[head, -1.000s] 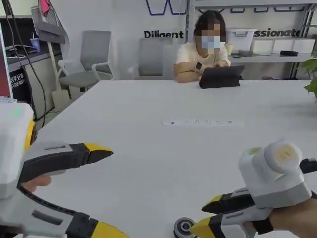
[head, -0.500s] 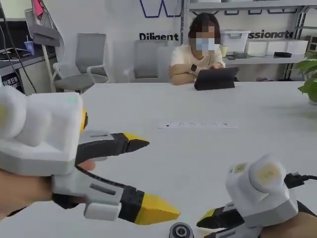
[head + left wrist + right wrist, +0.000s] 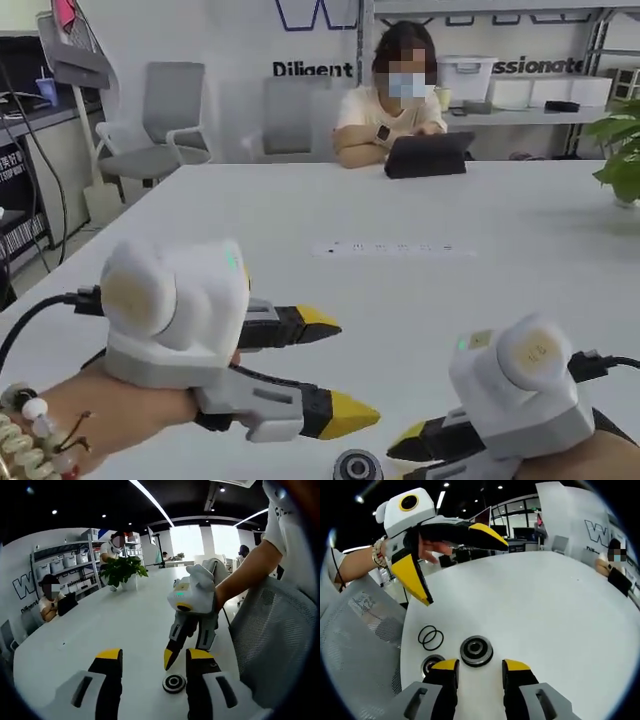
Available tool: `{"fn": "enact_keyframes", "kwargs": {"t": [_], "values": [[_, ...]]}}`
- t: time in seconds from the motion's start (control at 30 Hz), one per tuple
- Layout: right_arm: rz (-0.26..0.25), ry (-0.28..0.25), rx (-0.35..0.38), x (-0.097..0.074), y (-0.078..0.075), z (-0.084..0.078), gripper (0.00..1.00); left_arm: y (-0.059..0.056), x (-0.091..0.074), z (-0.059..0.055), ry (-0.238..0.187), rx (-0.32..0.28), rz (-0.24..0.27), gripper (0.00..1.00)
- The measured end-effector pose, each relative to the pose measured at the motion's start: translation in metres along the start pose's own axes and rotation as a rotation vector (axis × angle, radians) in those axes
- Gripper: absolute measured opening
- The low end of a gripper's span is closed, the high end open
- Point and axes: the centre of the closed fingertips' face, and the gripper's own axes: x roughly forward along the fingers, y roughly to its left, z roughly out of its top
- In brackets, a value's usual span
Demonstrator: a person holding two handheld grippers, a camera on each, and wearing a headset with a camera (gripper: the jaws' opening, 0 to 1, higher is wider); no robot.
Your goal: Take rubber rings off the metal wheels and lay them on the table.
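2 metal wheels, 2 rubber rings.

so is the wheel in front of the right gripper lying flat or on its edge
Lying flat: in the right gripper view the metal wheel rests on the table with its round face up.

Head view overlooks the table; opposed gripper views closely share one metal wheel.

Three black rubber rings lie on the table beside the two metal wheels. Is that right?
No, the count is off: two rubber rings lie overlapping on the table, not three. The right gripper view shows them beside the near wheel and the second wheel.
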Motion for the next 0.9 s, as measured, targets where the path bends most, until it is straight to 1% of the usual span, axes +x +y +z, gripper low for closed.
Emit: {"fn": "enact_keyframes", "kwargs": {"t": [0.1,0.2,0.27,0.33,0.43,0.57,0.63,0.67,0.73,0.9], "values": [[0.000,-0.002,0.003,0.000,0.000,0.000,0.32,0.000,0.002,-0.012,0.007,-0.030,0.006,0.44],[0.002,-0.004,0.002,0.001,0.000,0.001,0.32,-0.003,0.003,-0.028,0.029,-0.045,0.014,0.41],[0.003,-0.003,0.000,0.001,0.001,0.001,0.31,-0.006,0.004,-0.035,0.033,-0.059,0.012,0.39],[0.004,-0.001,-0.003,0.002,0.001,0.001,0.31,-0.010,0.006,-0.040,0.039,-0.075,0.007,0.35],[0.004,0.000,-0.007,0.002,0.001,0.000,0.30,-0.015,0.010,-0.046,0.053,-0.080,-0.005,0.29],[0.006,-0.001,-0.009,0.003,0.002,0.000,0.29,-0.025,0.018,-0.057,0.092,-0.072,-0.028,0.24],[0.007,0.000,-0.011,0.003,0.002,0.000,0.28,-0.027,0.022,-0.066,0.131,-0.054,-0.028,0.21],[0.007,-0.001,-0.011,0.003,0.002,0.000,0.28,-0.028,0.023,-0.068,0.139,-0.053,-0.030,0.20],[0.008,-0.002,-0.012,0.004,0.002,0.000,0.27,-0.028,0.024,-0.071,0.141,-0.069,-0.036,0.20],[0.013,-0.001,-0.014,0.004,0.003,0.000,0.26,-0.031,0.025,-0.073,0.147,-0.080,-0.042,0.18]]}}
